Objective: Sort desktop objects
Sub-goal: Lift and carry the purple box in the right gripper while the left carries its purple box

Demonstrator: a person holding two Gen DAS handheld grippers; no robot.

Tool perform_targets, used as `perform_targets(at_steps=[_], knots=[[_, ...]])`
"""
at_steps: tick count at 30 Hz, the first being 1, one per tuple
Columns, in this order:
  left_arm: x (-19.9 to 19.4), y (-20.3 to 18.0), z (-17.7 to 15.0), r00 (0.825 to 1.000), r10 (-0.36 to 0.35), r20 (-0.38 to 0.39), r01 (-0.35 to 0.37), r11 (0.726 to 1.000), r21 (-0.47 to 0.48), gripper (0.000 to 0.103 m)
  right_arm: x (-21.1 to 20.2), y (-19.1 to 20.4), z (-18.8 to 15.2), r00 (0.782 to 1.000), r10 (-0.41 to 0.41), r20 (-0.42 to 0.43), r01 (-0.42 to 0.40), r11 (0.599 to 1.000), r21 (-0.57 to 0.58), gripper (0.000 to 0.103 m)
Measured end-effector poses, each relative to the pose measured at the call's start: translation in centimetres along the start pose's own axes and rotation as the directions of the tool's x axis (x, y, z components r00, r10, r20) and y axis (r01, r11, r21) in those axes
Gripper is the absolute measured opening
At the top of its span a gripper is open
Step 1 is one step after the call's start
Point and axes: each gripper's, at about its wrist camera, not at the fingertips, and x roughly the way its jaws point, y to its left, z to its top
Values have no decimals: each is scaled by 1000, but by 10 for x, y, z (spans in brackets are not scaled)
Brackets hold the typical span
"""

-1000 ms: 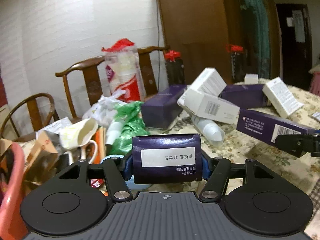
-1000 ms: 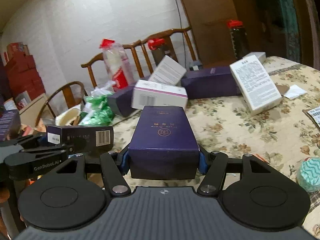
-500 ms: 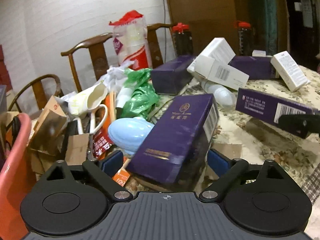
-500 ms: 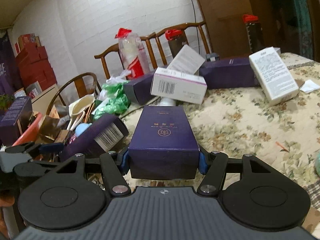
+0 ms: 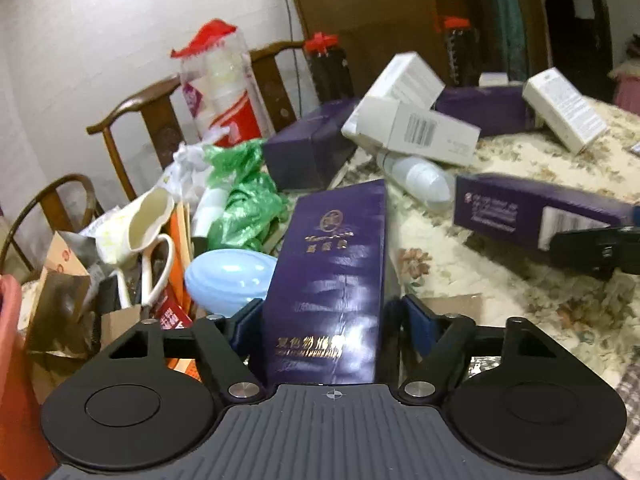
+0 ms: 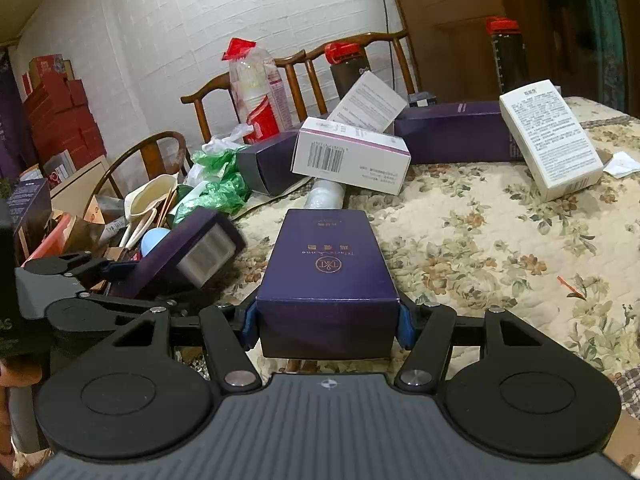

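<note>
left gripper [image 5: 326, 320] closing around a tall purple box [image 5: 332, 272] but pads not quite on it yet, box sitting just right of the pale blue egg thing [image 5: 230, 280], right gripper [image 6: 326, 320] clamped tight on another purple box [image 6: 328, 276], off beyond the egg's right over the floral tablecloth [image 6: 500, 248]

The worktop [image 6: 500, 248] wears a cream cloth patterned with tan and olive flowers, and on it lie deep purple boxes [image 6: 328, 268] with gold lettering beside white boxes [image 6: 352, 156] printed with black barcodes and fine black text. At the cluttered edge sit a crumpled green plastic bag [image 5: 244, 196], a pale blue egg-shaped thing [image 5: 228, 276] and a cream jug [image 5: 140, 220]. Behind stand brown wooden chairs [image 6: 216, 100], a clear bag [image 5: 220, 88] of white cups tied in red, dark bottles [image 6: 506, 54] with red caps, and a white brick-patterned wall [image 6: 180, 40].
</note>
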Motion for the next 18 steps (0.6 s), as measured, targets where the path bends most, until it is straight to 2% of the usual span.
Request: perform_targets(at_steps=[3, 8, 14, 18], knots=[[-15, 2, 2, 998, 5, 55, -3, 1000, -31, 72, 0, 3, 0, 1000, -5, 7, 6, 1000, -6, 66], [-45, 2, 9, 989, 38, 145, -35, 999, -22, 72, -6, 10, 0, 999, 3, 32, -3, 1000, -15, 66], [-89, 5, 15, 969, 80, 233, -75, 997, -33, 72, -21, 27, 7, 996, 52, 72, -50, 998, -38, 66], [-117, 15, 15, 955, 135, 264, -126, 991, -50, 72, -31, 47, 17, 988, 115, 108, -109, 993, -54, 66]])
